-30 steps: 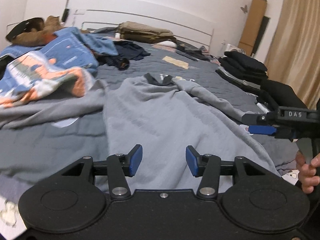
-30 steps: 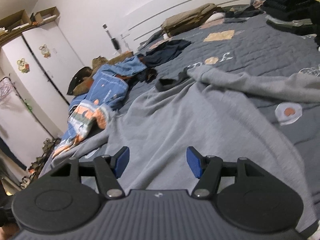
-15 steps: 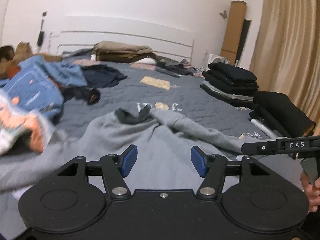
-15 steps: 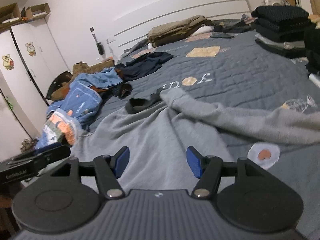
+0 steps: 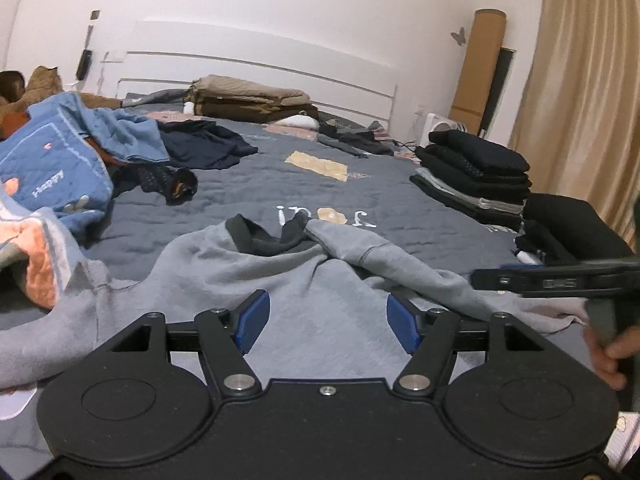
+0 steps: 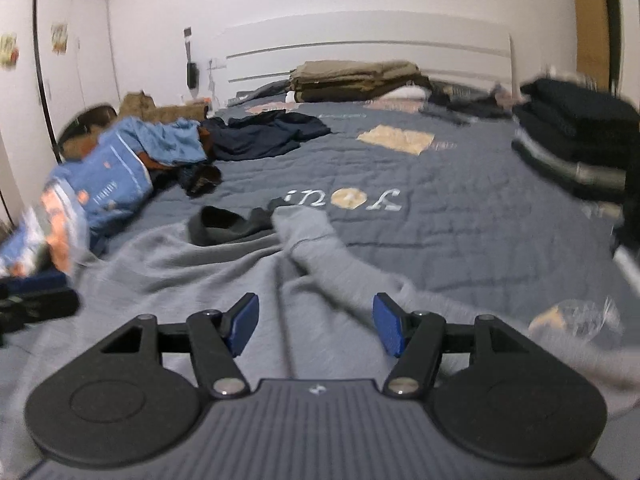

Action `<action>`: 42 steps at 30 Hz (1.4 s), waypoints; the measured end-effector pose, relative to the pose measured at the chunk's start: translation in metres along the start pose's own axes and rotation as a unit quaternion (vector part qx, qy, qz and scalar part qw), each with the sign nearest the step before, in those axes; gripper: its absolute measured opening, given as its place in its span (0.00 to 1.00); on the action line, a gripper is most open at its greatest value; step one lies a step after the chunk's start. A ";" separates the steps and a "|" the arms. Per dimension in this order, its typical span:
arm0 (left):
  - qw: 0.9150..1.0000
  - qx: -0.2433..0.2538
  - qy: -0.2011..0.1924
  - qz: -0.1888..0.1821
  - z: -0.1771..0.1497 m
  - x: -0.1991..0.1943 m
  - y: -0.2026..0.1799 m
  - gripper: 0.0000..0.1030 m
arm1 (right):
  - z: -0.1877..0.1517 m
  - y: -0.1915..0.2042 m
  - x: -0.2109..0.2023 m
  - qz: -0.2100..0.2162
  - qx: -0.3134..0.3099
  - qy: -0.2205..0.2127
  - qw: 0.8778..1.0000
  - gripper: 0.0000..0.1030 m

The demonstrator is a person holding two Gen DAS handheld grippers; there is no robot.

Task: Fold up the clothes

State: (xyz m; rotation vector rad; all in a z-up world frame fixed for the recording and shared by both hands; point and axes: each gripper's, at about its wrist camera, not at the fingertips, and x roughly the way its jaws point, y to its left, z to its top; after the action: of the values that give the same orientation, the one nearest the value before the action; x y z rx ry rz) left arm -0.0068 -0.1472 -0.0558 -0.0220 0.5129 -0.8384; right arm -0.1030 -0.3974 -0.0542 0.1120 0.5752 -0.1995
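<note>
The grey sweatshirt [image 5: 248,280] lies spread on the bed [image 5: 384,200] right in front of me, dark collar [image 5: 260,236] pointing toward the headboard and one sleeve [image 5: 400,268] thrown across to my right, so I judge it is laid out flat for folding but not yet squared up. My left hand-held gripper [image 5: 328,322] hangs just over its body; its jaws have just been opening and now stand spread with nothing between them. My right hand-held gripper [image 6: 314,328] is likewise spread and empty above the cloth near the sleeve. Finished dark stacks [image 5: 476,172] sit well apart at the bed's right edge, unfolded blue things [image 5: 60,168] to the left, presumably sorted that way. The sweatshirt's hem is hidden beneath both grippers, its other sleeve runs out of view, and the right view is blurred at its edges.
</note>
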 end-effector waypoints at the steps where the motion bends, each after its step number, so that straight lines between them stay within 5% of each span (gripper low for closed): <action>1: 1.000 -0.001 0.001 -0.002 0.000 0.001 0.000 0.64 | 0.002 0.001 0.006 -0.007 -0.015 -0.001 1.000 0.61; 14: 0.999 -0.020 0.022 -0.018 0.000 0.015 0.003 0.66 | 0.007 0.017 0.068 0.007 -0.182 0.012 0.983 0.60; 23: 0.999 -0.034 0.033 -0.020 -0.001 0.022 0.008 0.66 | 0.011 0.013 0.104 -0.006 -0.235 0.047 0.971 0.59; 26: 0.998 -0.039 0.038 -0.017 -0.001 0.024 0.009 0.66 | 0.011 0.010 0.114 -0.013 -0.246 0.054 0.968 0.53; 27: 0.998 -0.040 0.039 -0.017 -0.002 0.025 0.010 0.66 | 0.011 0.008 0.117 -0.015 -0.249 0.056 0.967 0.44; 29: 0.998 -0.041 0.041 -0.016 -0.002 0.027 0.011 0.66 | 0.016 0.002 0.119 -0.022 -0.236 0.051 0.970 0.25; 42: 0.997 -0.064 0.051 -0.008 -0.001 0.034 0.022 0.66 | 0.055 -0.072 0.153 -0.122 -0.109 0.040 0.986 0.22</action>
State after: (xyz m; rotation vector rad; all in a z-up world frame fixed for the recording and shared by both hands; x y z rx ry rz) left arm 0.0269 -0.1571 -0.0763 -0.1018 0.6631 -0.8249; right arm 0.0354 -0.5000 -0.0962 -0.1653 0.6865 -0.3687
